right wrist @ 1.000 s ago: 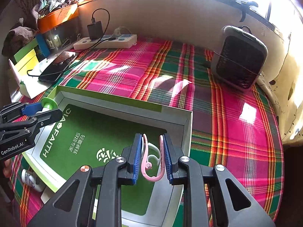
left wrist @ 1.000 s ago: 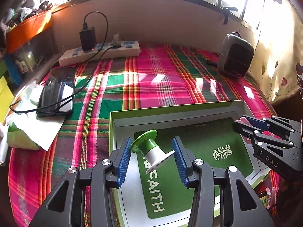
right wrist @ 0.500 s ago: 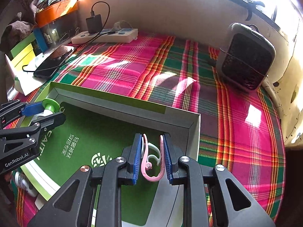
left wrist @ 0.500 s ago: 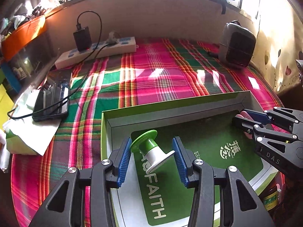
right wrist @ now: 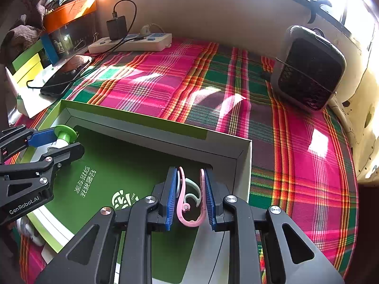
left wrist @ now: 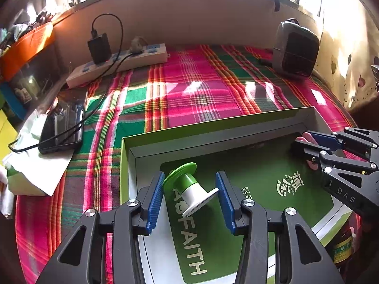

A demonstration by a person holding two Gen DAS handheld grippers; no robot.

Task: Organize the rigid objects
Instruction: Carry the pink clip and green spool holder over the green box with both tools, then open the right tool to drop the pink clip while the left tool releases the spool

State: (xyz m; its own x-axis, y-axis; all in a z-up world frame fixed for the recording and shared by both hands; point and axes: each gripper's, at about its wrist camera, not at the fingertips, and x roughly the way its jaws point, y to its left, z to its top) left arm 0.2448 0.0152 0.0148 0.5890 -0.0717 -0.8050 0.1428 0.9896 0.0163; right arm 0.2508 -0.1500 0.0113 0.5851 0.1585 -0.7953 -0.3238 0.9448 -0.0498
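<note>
While your left gripper (left wrist: 190,197) clamps the green-and-white spool (left wrist: 189,190), its axis slanting from 10 to 4 o'clock, and your right gripper (right wrist: 190,197) pinches the pink hooks (right wrist: 189,203), both hang directly over the green box (right wrist: 154,120); release straight down.

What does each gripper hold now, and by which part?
The left gripper holds a green-and-white plastic spool across its two end flanges. The right gripper clamps a pink plastic hook-shaped clip by its two outer sides.
</note>
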